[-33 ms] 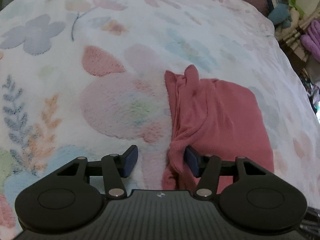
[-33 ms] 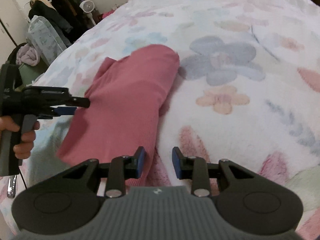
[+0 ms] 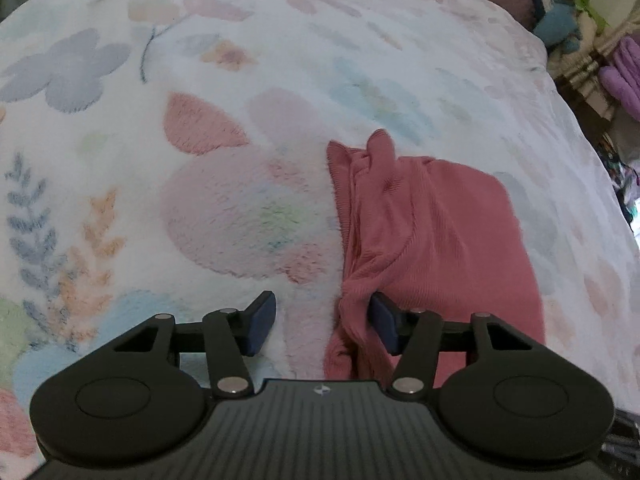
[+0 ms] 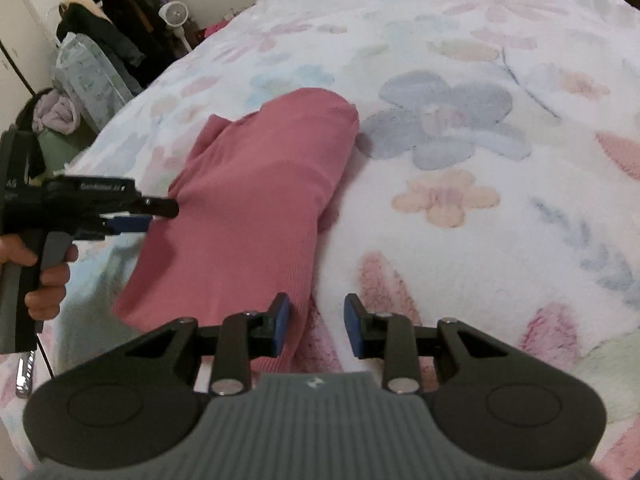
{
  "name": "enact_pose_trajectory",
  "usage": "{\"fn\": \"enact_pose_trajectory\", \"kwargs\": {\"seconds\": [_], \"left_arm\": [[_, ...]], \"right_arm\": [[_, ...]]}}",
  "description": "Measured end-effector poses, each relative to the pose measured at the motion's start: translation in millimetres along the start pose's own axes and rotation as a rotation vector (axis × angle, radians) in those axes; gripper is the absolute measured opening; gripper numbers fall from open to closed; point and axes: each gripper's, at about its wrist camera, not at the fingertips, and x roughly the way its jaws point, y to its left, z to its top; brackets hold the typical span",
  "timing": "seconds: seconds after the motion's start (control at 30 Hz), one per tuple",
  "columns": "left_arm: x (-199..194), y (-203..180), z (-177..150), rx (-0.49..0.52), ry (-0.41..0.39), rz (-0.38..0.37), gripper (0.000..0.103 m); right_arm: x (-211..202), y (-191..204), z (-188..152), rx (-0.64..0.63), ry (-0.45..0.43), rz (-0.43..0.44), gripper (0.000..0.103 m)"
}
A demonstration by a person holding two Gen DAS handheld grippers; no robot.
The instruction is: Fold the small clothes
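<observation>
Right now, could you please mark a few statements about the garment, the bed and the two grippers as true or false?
1. The pink garment lies on a floral blanket. True.
2. The garment is blue. False: it is pink.
3. The right gripper is clamped on the garment. False: its pads stand apart, cloth only beside one.
4. A hand holds the left gripper at the garment's edge. True.
5. A white fan stands beyond the bed. True.

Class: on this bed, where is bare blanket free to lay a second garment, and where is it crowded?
Free: the floral blanket left of the pink garment in the left wrist view, the side with the big blue flower. Crowded: the garment's near edge, where the left gripper and right gripper sit.
</observation>
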Motion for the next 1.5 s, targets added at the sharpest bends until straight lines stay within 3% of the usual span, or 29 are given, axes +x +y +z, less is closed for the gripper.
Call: {"fn": "enact_pose_trajectory", "kwargs": {"seconds": [0.07, 0.13, 0.23, 0.47, 0.63, 0.7, 0.73, 0.77, 0.83, 0.97, 1.03, 1.2, 1.37, 1.5], "left_arm": [[-10, -1, 8, 0.003, -0.023, -0.042, 0.067], [-15, -2, 19, -0.009, -0.055, -0.061, 0.074], [-5, -4, 35, -0.048, -0.080, -0.075, 0.078], [54, 8, 51, -0.209, -0.042, -0.143, 0.079], [77, 29, 53, -0.319, -0.035, -0.251, 0.078], [82, 32, 54, -0.331, -0.035, -0.279, 0.066], [84, 32, 55, -0.326, -0.037, -0.284, 0.057], [85, 32, 55, -0.315, -0.036, -0.293, 0.041], [86, 32, 56, -0.314, -0.027, -0.320, 0.028], [77, 27, 57, -0.289, -0.056, -0.314, 0.020], [66, 22, 56, -0.265, -0.083, -0.324, 0.019], [14, 3, 50, -0.199, -0.176, -0.371, 0.019], [-64, -24, 30, -0.107, -0.321, -0.417, 0.019], [-122, -45, 6, -0.044, -0.403, -0.463, 0.019]], "right_arm": [[-3, -3, 7, 0.015, -0.020, 0.011, 0.029], [-5, -9, 18, 0.046, -0.047, 0.027, 0.043], [2, -20, 39, 0.125, -0.080, 0.047, 0.050], [44, -48, 76, 0.366, -0.086, 0.176, 0.053], [87, -69, 89, 0.505, -0.047, 0.242, 0.054], [103, -76, 90, 0.557, -0.037, 0.275, 0.054], [108, -79, 89, 0.584, -0.040, 0.292, 0.054], [114, -81, 91, 0.608, -0.043, 0.310, 0.054], [125, -85, 95, 0.641, -0.044, 0.339, 0.053], [137, -85, 107, 0.619, -0.026, 0.357, 0.037], [130, -80, 112, 0.573, -0.033, 0.345, 0.029], [87, -56, 120, 0.454, -0.111, 0.361, 0.026], [8, -20, 121, 0.303, -0.227, 0.383, 0.025], [-65, 0, 101, 0.228, -0.314, 0.410, 0.025]]}}
